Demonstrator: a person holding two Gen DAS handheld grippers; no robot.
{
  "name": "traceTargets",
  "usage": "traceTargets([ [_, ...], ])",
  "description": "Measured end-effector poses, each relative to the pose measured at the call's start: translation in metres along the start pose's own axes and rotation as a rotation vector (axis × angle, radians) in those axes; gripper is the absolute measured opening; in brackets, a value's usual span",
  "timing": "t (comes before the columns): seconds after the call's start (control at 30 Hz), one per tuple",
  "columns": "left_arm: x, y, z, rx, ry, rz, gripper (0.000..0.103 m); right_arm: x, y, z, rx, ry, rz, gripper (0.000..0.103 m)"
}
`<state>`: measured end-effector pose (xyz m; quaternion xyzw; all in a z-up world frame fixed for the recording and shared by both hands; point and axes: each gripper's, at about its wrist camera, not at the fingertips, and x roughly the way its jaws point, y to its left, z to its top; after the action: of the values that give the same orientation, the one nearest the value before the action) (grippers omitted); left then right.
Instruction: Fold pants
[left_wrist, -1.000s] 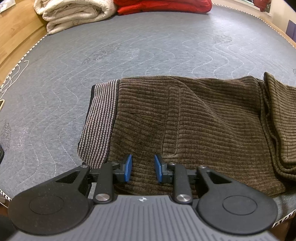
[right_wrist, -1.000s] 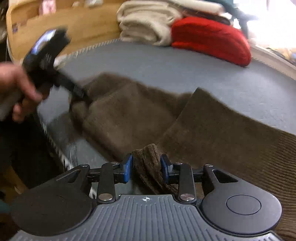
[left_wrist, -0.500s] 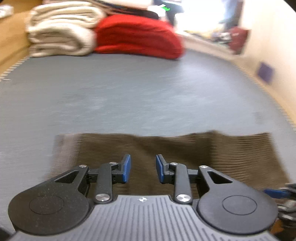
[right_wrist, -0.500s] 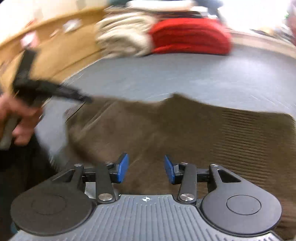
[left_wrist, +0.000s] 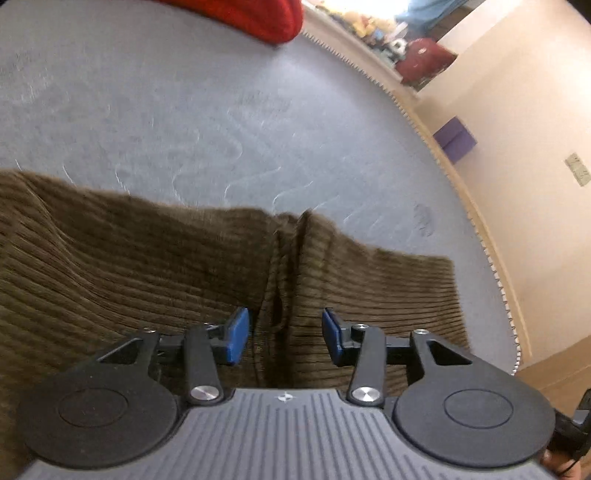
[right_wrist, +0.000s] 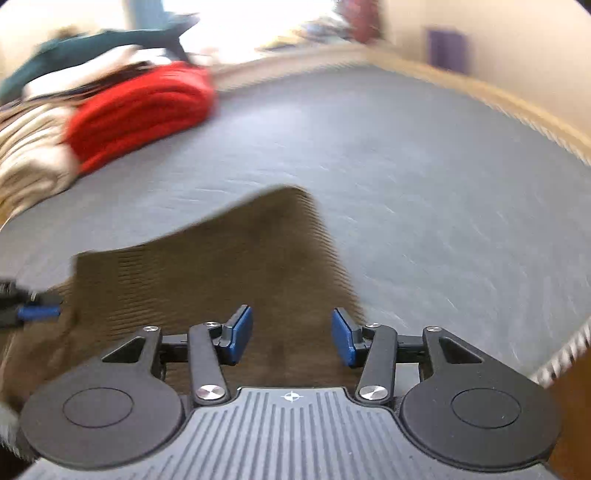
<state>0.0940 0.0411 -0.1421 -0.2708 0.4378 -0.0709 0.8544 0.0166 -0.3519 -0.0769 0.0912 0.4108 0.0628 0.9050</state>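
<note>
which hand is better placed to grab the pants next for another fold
Probably the left. The left tongs straddle a raised crease in the brown pants, jaws opening, nothing gripped. The right tongs, also opening, sit over flat cloth near the pants' edge, with less to pinch.

Grey quilted bed (left_wrist: 177, 110) bears brown pants (left_wrist: 129, 266), red blanket (right_wrist: 140, 110).

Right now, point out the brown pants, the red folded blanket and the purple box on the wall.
brown pants (left_wrist: 147, 280), left wrist view, on the ribbed fabric left of the crease.
red folded blanket (right_wrist: 144, 110), right wrist view, on its side.
purple box (left_wrist: 455, 138), left wrist view, on its front face.
</note>
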Motion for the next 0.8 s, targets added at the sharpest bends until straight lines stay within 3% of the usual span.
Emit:
traceTargets([
  [0.23,0.027,0.008,0.003,-0.025,0.033,-0.068,0.051,0.013,-0.023,-0.012,0.082,0.083,-0.013,0.059],
  [0.33,0.025,-0.003,0.008,0.013,0.054,-0.124,0.023,0.019,-0.015,-0.01,0.057,0.09,-0.01,0.066],
  [0.43,-0.004,-0.025,0.016,0.132,-0.007,-0.191,0.018,0.018,-0.01,-0.008,0.037,0.092,-0.022,0.067],
  [0.5,-0.029,-0.037,0.023,0.191,-0.107,-0.232,0.018,0.02,-0.008,-0.008,0.036,0.091,-0.026,0.067],
  [0.57,-0.032,-0.035,0.029,0.186,-0.161,-0.2,0.02,0.02,-0.008,-0.006,0.037,0.09,-0.018,0.066],
  [0.67,-0.011,-0.02,0.034,0.154,-0.144,0.057,0.029,0.021,-0.01,-0.007,0.058,0.102,0.012,0.066],
  [0.73,-0.008,-0.007,0.034,0.096,-0.112,0.089,0.029,0.024,-0.01,-0.01,0.067,0.112,0.012,0.066],
  [0.8,-0.02,-0.009,0.029,0.081,-0.173,0.104,0.029,0.024,-0.012,-0.011,0.068,0.116,0.004,0.066],
])
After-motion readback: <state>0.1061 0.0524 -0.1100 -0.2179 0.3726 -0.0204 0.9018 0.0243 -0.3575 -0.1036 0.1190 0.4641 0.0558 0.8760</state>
